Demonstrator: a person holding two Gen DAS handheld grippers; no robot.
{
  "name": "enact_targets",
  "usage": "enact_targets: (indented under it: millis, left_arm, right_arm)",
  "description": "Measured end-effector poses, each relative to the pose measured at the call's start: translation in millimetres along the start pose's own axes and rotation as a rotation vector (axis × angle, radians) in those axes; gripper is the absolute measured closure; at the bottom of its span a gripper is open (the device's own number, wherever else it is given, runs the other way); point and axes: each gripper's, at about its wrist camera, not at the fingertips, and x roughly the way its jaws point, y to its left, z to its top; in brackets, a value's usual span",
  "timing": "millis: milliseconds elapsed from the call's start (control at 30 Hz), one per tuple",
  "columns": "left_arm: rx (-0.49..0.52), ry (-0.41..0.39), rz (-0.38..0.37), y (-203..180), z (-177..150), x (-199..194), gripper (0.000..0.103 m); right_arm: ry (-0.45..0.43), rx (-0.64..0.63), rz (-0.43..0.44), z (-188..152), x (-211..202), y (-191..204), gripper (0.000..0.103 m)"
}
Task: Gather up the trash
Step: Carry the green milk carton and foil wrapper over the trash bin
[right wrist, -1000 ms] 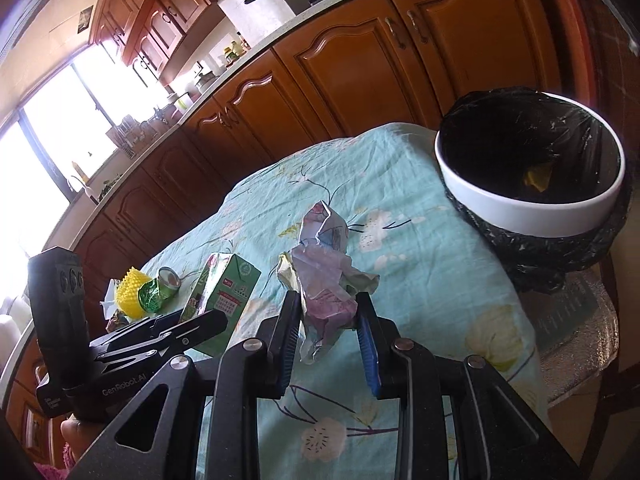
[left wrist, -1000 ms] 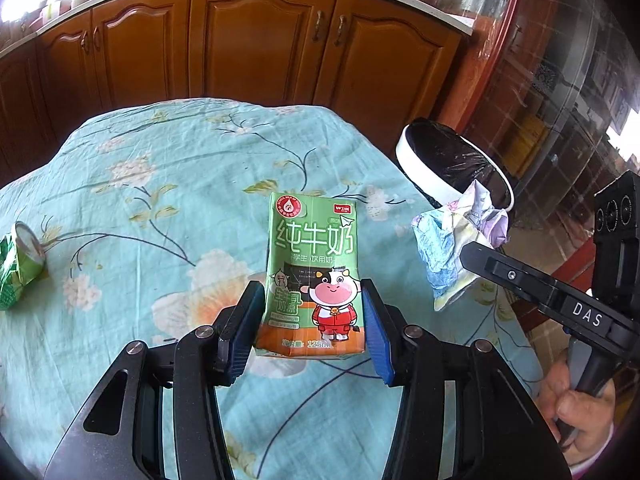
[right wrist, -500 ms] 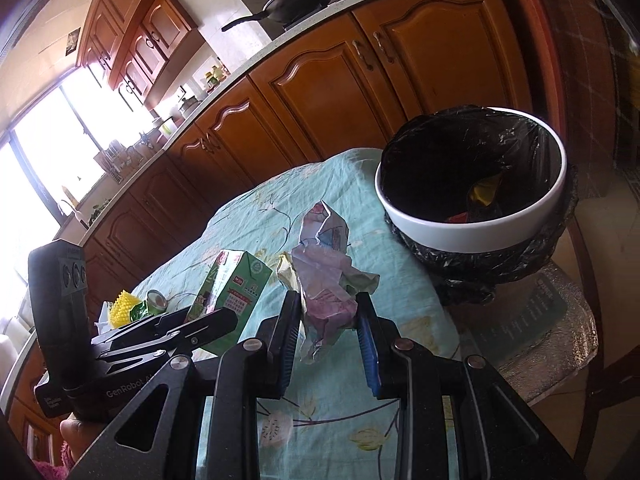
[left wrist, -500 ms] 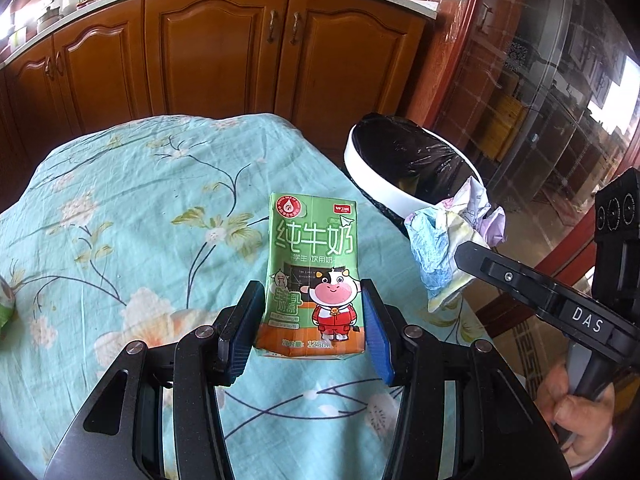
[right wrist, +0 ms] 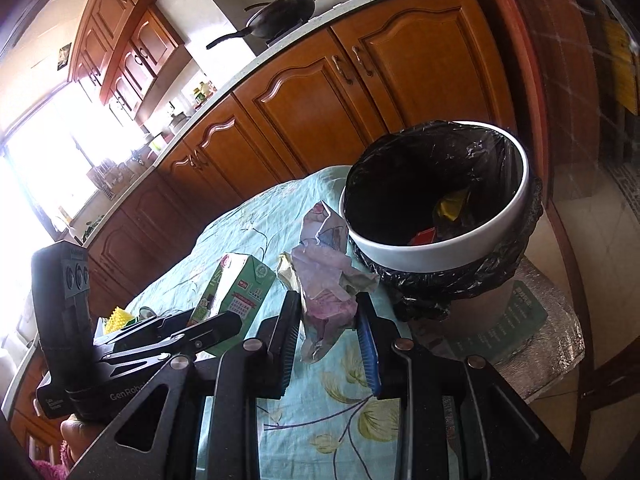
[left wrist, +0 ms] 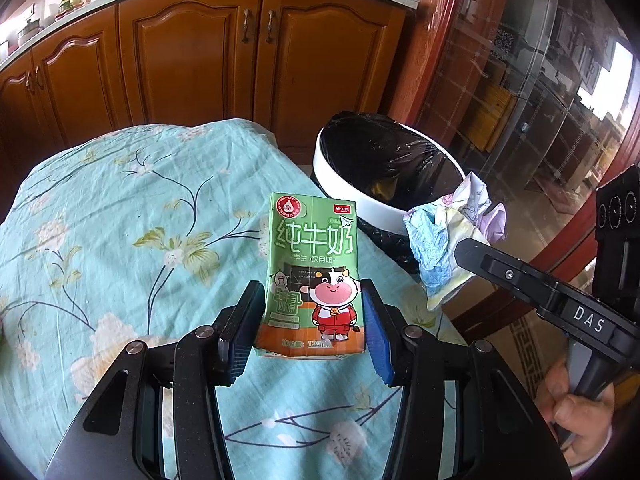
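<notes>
My left gripper is shut on a green milk carton with a cartoon cow, held upright above the floral tablecloth. In the right wrist view the same carton shows at the left, in that gripper. My right gripper is shut on a crumpled wad of pastel paper, which hangs near the white bin lined with a black bag. From the left wrist view the wad sits just in front of the bin, at the table's right edge. Bits of trash lie inside the bin.
Wooden cabinets run behind the table. A yellow spiky thing and a small can lie on the cloth far left. A hand holds the right gripper's handle. Glass doors stand at the right.
Both grippers have moved across the table toward the bin with their loads; the bin now looks larger and closer in both views. The grips have not changed.
</notes>
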Motion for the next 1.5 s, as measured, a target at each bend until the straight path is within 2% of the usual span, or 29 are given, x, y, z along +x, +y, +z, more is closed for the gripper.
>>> enact_targets:
  millis: [767,1200,1500]
  left_arm:
    - [0.059,-0.02,-0.04,-35.3,38.4,16.2,0.056]
    - [0.099,-0.007,-0.06,-54.8,72.8,40.4,0.056]
    - [0.127,0.024,-0.065,-68.2,96.9,65.6,0.055]
  right_arm:
    - [-0.047,0.025,-0.028,16.0,-8.4,-18.9,0.075]
    - [-0.089,0.022,-0.074,43.7,-11.0,-31.8,0.075]
    - [-0.079,0.012,-0.121,67.9,-3.4,-44.3,0.075]
